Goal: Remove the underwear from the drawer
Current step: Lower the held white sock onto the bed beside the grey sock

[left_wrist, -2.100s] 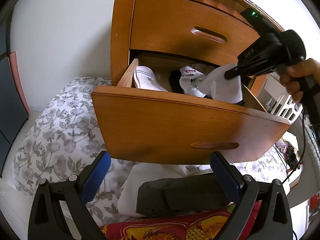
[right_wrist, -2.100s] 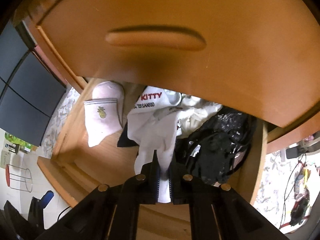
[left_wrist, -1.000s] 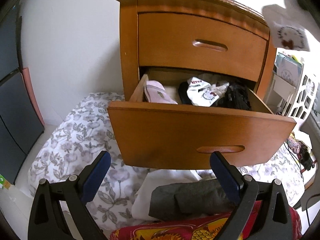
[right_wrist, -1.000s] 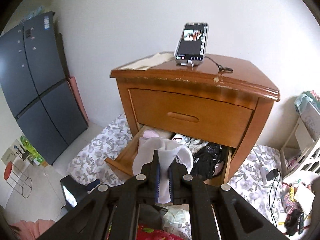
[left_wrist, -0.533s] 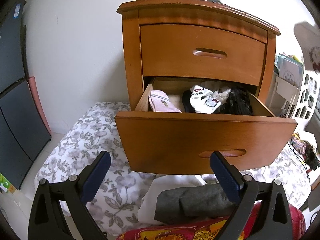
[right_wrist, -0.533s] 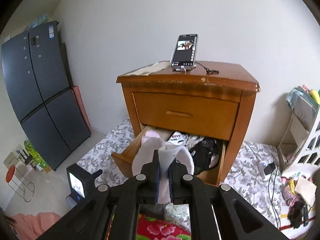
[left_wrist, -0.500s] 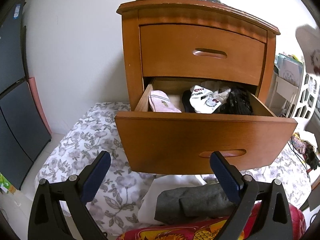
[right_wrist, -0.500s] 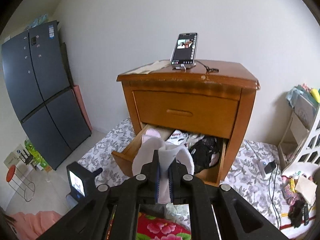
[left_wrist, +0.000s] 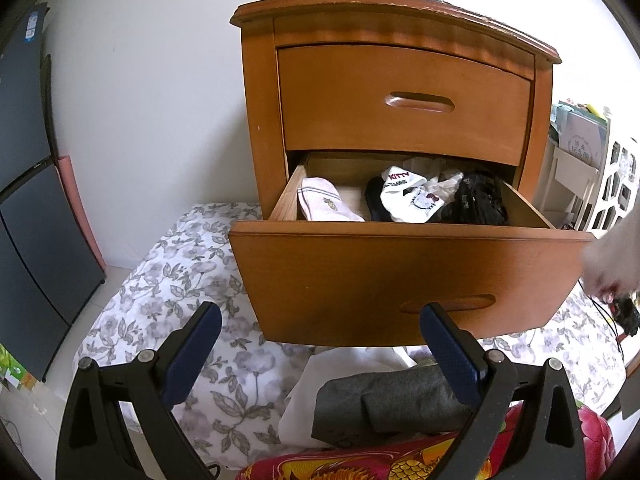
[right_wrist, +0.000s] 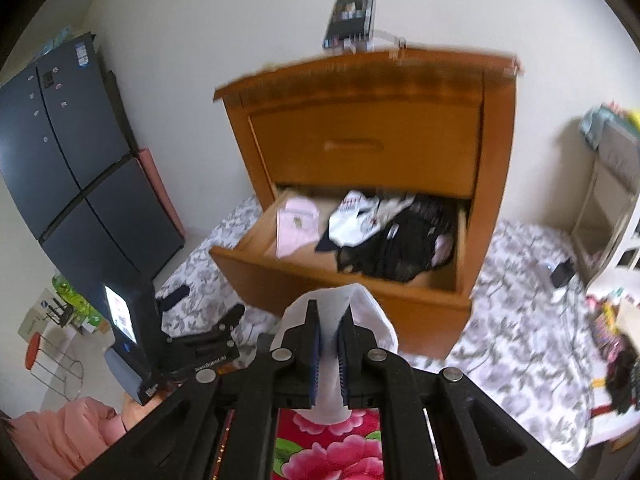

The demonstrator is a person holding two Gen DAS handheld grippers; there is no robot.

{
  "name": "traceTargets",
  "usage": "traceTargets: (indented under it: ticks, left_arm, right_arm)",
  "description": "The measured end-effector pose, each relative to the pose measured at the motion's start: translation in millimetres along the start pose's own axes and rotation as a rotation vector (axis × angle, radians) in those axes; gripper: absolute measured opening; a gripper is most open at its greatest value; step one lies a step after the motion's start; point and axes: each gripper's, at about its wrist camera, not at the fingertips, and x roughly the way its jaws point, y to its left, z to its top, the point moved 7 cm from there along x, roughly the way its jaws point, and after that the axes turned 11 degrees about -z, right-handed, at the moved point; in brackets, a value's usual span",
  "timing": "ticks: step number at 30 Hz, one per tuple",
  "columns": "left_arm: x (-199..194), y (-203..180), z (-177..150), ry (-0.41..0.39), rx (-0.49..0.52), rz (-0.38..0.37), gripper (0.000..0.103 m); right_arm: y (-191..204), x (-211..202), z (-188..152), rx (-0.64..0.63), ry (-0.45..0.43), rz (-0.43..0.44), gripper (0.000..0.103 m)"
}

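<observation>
White underwear [right_wrist: 334, 316]: clamped in right hand-held gripper [right_wrist: 329, 350], clear of open drawer [left_wrist: 408, 276], over red floral bedding [right_wrist: 320, 448], likely for setting down. Left hand-held gripper [left_wrist: 320, 344]: spread wide, empty, facing drawer front. More garments [left_wrist: 416, 200] left inside.

A white wall [left_wrist: 152, 92] is filling the back of the room, lit evenly by daylight. A wooden nightstand [left_wrist: 260, 128] is standing against it at 12 o'clock. A dark fridge [right_wrist: 68, 152] is standing at 9 o'clock, with a pink board [right_wrist: 158, 192] leaning beside it. A floral sheet [left_wrist: 160, 292] is lying across the floor below. A white shelf [right_wrist: 604, 200] is standing at 3 o'clock. A phone [right_wrist: 350, 18] is standing propped on the nightstand top.
</observation>
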Motion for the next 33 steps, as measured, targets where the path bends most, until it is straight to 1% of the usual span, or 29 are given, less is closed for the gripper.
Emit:
traceTargets:
  ticks: [6,12,16,22,27,33]
  left_arm:
    - [0.5,-0.1,-0.3,0.002,0.003,0.003,0.099]
    - [1.2,0.3,-0.9,0.004,-0.002,0.0,0.1]
    - [1.9,-0.3,-1.9,0.011,-0.003,-0.004,0.1]
    - [4.4,1.3,-2.4,0.023,-0.009,-0.01,0.1]
    - [6.4,1.3,-3.4,0.033,-0.011,-0.015,0.1]
    - [9.4,2.5,-4.7,0.048,-0.017,-0.021,0.1]
  right_arm:
    - [8.6,51.8,-21.3,0.026,0.108,0.028,0.009]
    - [19.0,99.6,-38.3,0.023,0.209,0.035,0.009]
    - [19.6,129.6,-46.8,0.056,0.272,0.043,0.009]
    - [22.1,162.4,-55.7,0.057,0.334,0.034,0.009]
    - [20.8,189.8,-67.2,0.059,0.397,0.01,0.009]
    - [19.2,208.3,-78.3,0.067,0.451,-0.002,0.009]
